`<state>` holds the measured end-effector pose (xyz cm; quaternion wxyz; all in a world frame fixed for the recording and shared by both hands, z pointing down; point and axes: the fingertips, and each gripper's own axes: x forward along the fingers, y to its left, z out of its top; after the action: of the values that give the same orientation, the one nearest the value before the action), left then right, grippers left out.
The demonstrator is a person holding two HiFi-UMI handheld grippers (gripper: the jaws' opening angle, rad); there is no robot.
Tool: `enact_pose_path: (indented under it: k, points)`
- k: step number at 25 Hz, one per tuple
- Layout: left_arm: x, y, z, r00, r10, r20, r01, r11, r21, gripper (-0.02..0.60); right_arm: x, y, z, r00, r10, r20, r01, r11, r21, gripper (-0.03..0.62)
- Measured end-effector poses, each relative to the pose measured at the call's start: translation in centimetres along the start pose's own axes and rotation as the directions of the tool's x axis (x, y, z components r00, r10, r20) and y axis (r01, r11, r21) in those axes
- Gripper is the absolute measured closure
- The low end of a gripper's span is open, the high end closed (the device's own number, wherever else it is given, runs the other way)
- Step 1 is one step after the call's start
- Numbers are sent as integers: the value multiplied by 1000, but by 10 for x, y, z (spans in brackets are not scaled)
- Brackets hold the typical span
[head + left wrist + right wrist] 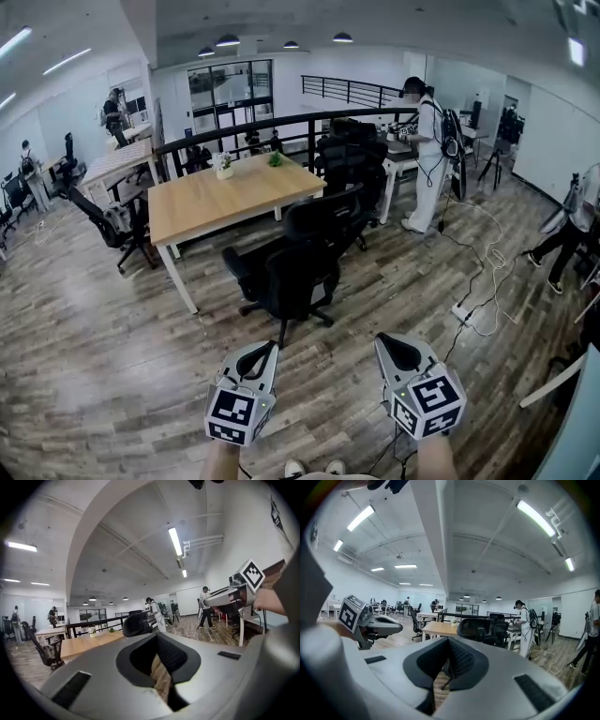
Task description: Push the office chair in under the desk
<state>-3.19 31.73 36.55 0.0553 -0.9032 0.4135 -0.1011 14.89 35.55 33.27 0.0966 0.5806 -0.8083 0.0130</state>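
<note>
Head view: chair (292,264) front twd desk (211,202).

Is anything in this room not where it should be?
Yes: the black office chair stands out on the floor in front of the wooden desk, turned askew instead of tucked under it.

Black mesh office chair (298,262), matt light-wood desk (225,199) top, worn wood-plank floor (103,375).
</note>
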Motion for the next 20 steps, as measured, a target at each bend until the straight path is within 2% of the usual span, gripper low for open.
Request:
enact_pose_path:
  k: [5, 12, 14, 17, 20]
  points:
    - [0, 0, -5, 1000, 22, -19, -22, 1000, -14, 568, -3, -10, 7, 998, -1, 67, -3, 999, 53, 568]
    - [10, -4, -8, 997, 64, -31, -65, 998, -15, 569, 2, -26, 3, 998, 14, 60, -17, 999, 51, 551]
    - [13, -7, -9, 996, 81, -42, -81, 997, -2, 569, 4, -27, 3, 997, 43, 61, -46, 998, 44, 501]
    - [18, -9, -12, 992, 116, -55, -116, 993, 5, 569, 3, -31, 3, 996, 69, 62, -70, 997, 16, 482]
    - [23, -10, -15, 982, 181, -52, -180, 984, 12, 567, 4, -41, -4, 995, 80, 62, -80, 997, -4, 480]
